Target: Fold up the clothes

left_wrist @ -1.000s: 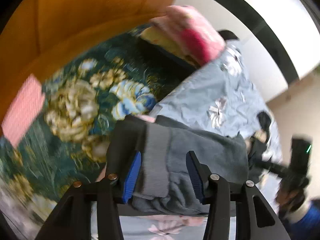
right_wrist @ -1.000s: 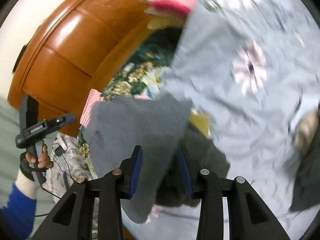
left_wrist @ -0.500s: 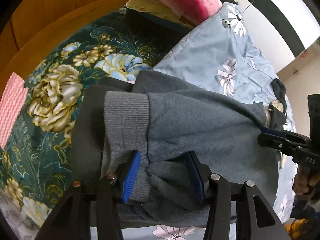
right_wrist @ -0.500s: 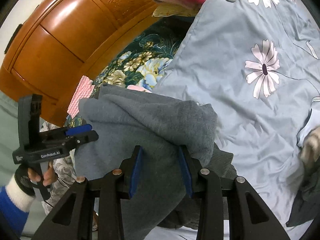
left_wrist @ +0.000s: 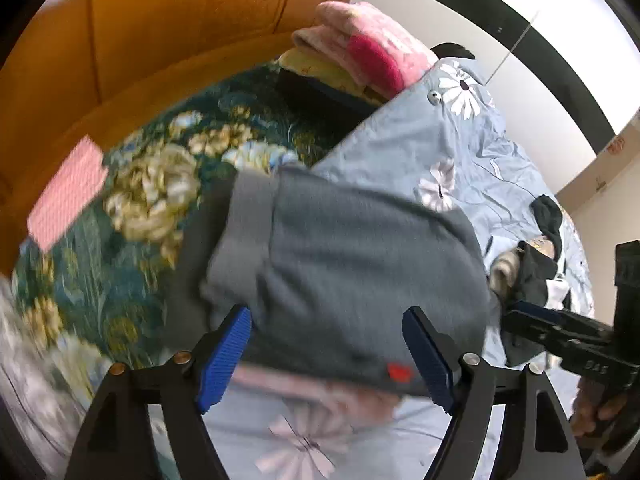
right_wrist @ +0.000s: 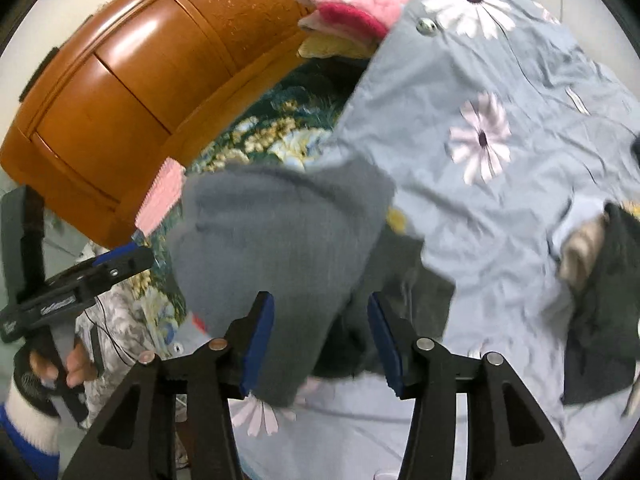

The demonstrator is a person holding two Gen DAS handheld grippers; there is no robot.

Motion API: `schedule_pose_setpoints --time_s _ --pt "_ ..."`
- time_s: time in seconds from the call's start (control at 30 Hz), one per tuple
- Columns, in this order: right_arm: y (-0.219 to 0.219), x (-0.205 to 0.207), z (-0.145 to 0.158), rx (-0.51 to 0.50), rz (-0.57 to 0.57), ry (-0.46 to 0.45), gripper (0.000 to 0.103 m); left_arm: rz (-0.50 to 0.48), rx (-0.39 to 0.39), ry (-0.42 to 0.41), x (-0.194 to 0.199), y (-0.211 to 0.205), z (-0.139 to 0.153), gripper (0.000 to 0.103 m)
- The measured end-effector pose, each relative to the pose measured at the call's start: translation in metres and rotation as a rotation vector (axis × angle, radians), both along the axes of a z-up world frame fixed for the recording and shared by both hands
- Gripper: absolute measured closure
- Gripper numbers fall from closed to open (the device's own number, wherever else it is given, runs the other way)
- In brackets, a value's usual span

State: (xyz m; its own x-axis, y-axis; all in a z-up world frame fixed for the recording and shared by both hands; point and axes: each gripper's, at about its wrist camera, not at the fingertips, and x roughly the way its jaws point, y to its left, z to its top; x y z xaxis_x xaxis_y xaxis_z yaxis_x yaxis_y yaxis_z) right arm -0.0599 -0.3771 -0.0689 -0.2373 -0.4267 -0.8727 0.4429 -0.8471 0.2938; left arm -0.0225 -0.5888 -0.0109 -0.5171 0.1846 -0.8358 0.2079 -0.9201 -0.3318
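Left wrist view shows the left claw [left_wrist: 326, 354] spread wide, its blue pads [left_wrist: 224, 358] standing clear on either side of the grey sweater [left_wrist: 352, 264]; half a second ago those pads were pinched into the knit, so the garment has just been let go. Right wrist view tells the same of the right claw [right_wrist: 320, 338]: released, jaws apart, with the sweater [right_wrist: 280, 240] lying between and beyond them rather than gripped. The sweater now rests as a folded bundle on the bed, straddling the edge where the blue daisy-print sheet [left_wrist: 452, 148] meets the dark green floral blanket [left_wrist: 132, 216], ribbed cuff turned toward the blanket side. A stack of pink and yellow folded items [left_wrist: 360, 52] sits farther off by the wooden headboard [left_wrist: 180, 28], and a dark heap of other clothes [left_wrist: 536, 256] lies near the right claw. Judging by the release on both sides, this fold looks complete, and the bundle probably wants moving to the stack next.
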Motion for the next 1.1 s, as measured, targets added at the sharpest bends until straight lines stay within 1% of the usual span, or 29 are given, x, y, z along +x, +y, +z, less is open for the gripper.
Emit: schedule_pose_setpoints --time_s 0.03,0.07,0.1,0.13,0.17,0.23,0.27,0.3,0.33,0.37,0.43,0.47,0.5,0.53,0.6,0.73,0.87,0.93,0.97,1.07,1.1 --pt "0.003 0.005 -0.003 0.011 -0.002 -0.009 0.052 0.018 0.01 -0.001 0.01 0.004 -0.002 0.021" --pt "0.005 0.011 -0.006 0.019 -0.003 -0.013 0.049 0.035 0.019 -0.003 0.019 0.007 -0.005 0.016" --pt "0.007 0.017 -0.007 0.026 -0.004 -0.013 0.043 0.052 0.025 -0.007 0.027 0.011 -0.009 0.007" --pt "0.008 0.023 -0.008 0.031 -0.002 -0.011 0.042 0.069 0.029 -0.011 0.036 0.015 -0.013 0.002" --pt "0.01 0.028 -0.009 0.036 0.006 -0.008 0.041 0.088 0.026 -0.012 0.044 0.019 -0.016 0.0" --pt "0.01 0.038 -0.01 0.05 0.026 0.0 0.041 0.118 0.022 0.009 0.06 0.026 -0.016 0.0" --pt "0.01 0.043 -0.01 0.057 0.037 0.003 0.037 0.132 0.017 0.019 0.067 0.03 -0.016 0.0" --pt "0.011 0.048 -0.011 0.064 0.047 0.007 0.028 0.145 0.012 0.029 0.074 0.033 -0.015 0.0" --pt "0.011 0.054 -0.011 0.071 0.057 0.011 0.023 0.155 0.007 0.039 0.078 0.035 -0.014 0.0" --pt "0.012 0.058 -0.011 0.071 0.064 0.014 0.016 0.16 0.0 0.044 0.081 0.037 -0.012 0.0" --pt "0.014 0.065 -0.01 0.067 0.065 0.021 0.015 0.173 -0.019 0.052 0.086 0.04 -0.008 0.0" --pt "0.014 0.068 -0.01 0.07 0.065 0.023 0.013 0.189 -0.052 0.055 0.088 0.041 -0.006 0.0" --pt "0.014 0.071 -0.009 0.071 0.067 0.026 0.006 0.201 -0.073 0.058 0.09 0.041 -0.004 0.0" --pt "0.014 0.074 -0.009 0.074 0.069 0.03 0.001 0.212 -0.086 0.065 0.091 0.041 -0.002 0.0" --pt "0.014 0.079 -0.007 0.082 0.076 0.048 0.0 0.241 -0.109 0.073 0.094 0.04 0.003 0.0" --pt "0.012 0.091 -0.001 0.124 0.086 0.121 0.0 0.284 -0.108 0.047 0.093 0.035 0.001 0.0" --pt "0.011 0.099 0.002 0.15 0.097 0.185 0.0 0.288 -0.09 0.026 0.092 0.035 -0.004 0.0" --pt "0.01 0.103 0.005 0.163 0.102 0.219 0.0 0.286 -0.108 0.002 0.089 0.038 -0.007 0.0" --pt "0.01 0.103 0.005 0.166 0.105 0.226 0.0 0.285 -0.115 -0.009 0.088 0.039 -0.008 0.0" --pt "0.01 0.105 0.006 0.176 0.108 0.241 0.0 0.283 -0.1 -0.032 0.087 0.041 -0.013 0.0" --pt "0.009 0.105 0.006 0.179 0.11 0.244 0.0 0.285 -0.09 -0.024 0.087 0.042 -0.013 0.0"
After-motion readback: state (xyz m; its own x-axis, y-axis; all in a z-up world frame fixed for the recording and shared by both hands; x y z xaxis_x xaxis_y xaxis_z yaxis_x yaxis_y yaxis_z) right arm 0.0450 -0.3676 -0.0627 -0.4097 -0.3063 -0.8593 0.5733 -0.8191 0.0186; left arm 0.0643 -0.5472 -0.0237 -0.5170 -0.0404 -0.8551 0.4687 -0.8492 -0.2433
